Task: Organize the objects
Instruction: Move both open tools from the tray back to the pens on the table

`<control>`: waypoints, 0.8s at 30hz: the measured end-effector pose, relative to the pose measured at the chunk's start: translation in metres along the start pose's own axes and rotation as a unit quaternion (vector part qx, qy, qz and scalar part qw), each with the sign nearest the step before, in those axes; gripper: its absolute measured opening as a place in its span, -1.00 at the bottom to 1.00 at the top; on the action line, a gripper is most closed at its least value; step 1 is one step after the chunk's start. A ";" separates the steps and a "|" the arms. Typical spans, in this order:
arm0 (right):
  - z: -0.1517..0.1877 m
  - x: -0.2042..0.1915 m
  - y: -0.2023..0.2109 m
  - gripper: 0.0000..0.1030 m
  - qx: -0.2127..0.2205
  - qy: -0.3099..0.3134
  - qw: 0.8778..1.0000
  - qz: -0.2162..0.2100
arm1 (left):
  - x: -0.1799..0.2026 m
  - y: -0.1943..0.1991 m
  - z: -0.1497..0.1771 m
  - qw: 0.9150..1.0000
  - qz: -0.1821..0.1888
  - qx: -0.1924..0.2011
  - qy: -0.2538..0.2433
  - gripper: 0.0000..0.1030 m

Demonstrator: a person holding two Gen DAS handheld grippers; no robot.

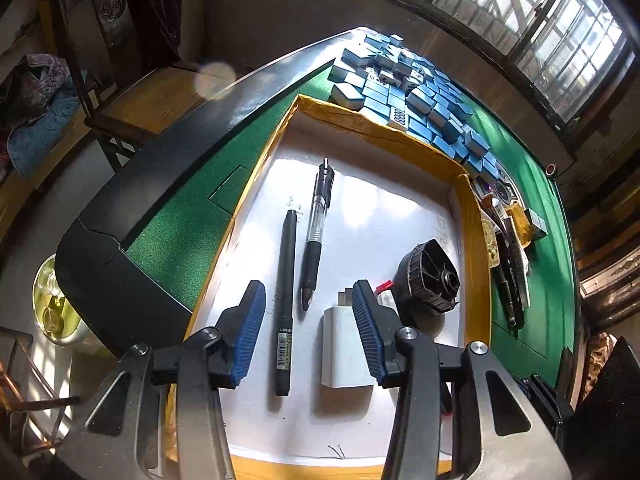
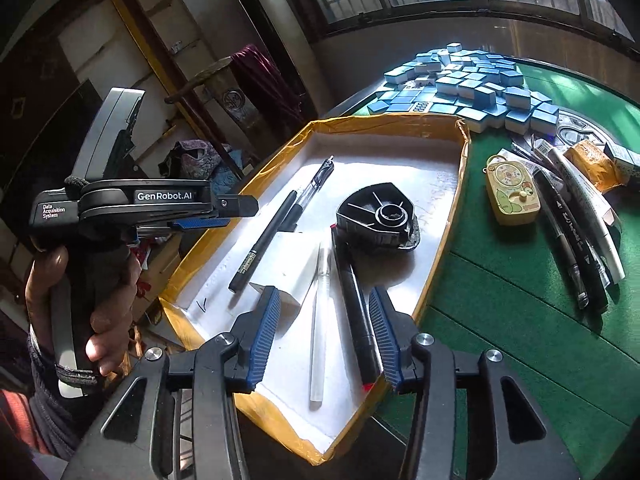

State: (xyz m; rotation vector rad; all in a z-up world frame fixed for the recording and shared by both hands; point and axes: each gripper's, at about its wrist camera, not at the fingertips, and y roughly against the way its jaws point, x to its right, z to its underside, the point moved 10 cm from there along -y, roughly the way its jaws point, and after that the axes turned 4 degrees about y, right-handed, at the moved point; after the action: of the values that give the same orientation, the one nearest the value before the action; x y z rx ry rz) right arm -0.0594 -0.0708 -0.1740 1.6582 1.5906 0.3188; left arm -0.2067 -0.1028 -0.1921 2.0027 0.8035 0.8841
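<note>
A shallow box with a yellow taped rim and white floor sits on the green felt table. In it lie a black pen, a clear gel pen, a white charger block and a black ribbed spool. My left gripper hangs open above the black pen and the charger, touching neither. In the right wrist view the box also holds a thin clear pen and a black marker. My right gripper stands open over these two.
Several blue-backed mahjong tiles are heaped beyond the box. Right of it on the felt lie a bundle of pens and markers, a yellow toy keychain and small packets. A hand holds the left gripper at the box's left side.
</note>
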 end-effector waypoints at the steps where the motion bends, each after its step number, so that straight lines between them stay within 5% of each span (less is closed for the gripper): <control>1: -0.001 0.003 0.004 -0.19 0.007 -0.005 1.000 -0.003 | 0.007 0.004 -0.002 1.000 0.008 0.009 -0.003 -0.16; 8: -0.008 0.041 0.041 -0.16 0.052 -0.049 0.997 -0.001 | 0.075 0.012 -0.003 0.996 0.068 0.030 -0.041 -0.08; 24: 0.015 0.152 0.071 -0.11 0.052 -0.160 0.983 0.078 | 0.181 -0.016 0.057 0.984 0.121 -0.038 -0.128 -0.09</control>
State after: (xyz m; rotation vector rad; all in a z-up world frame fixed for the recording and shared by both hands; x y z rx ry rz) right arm 0.0284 0.0724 -0.1868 1.8151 1.2599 0.0437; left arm -0.0640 0.0222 -0.1771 2.1209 0.3829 0.7574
